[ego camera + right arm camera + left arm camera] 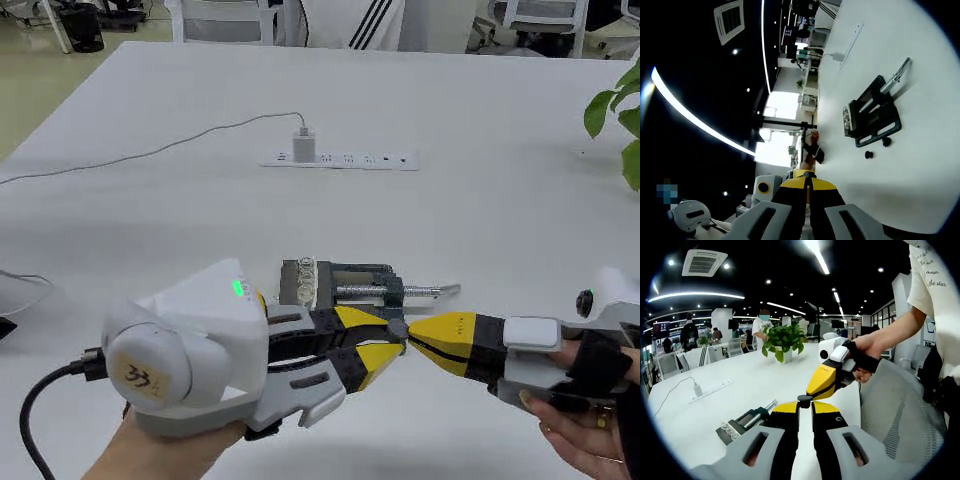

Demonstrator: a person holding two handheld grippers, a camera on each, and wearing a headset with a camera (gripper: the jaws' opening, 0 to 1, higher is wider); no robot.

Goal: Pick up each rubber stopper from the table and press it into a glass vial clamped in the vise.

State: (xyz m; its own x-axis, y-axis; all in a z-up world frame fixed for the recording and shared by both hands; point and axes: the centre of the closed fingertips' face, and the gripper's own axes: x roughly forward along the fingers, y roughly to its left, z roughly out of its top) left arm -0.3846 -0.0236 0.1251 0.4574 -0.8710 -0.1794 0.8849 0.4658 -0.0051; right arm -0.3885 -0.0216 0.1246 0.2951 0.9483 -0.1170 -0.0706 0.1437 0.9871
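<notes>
The left gripper enters from the near left and the right gripper from the near right. Their tips meet above the white table, just near of the vise.

- Left gripper: jaws drawn in to a narrow gap, pinching a dark rubber stopper at the tips.
- Right gripper: jaws closed together, tips touching that stopper.
- Vise: glass vials stand clamped at its left end.
- In the right gripper view, two further stoppers lie on the table just beside the vise.
- Far side: a power strip.
</notes>
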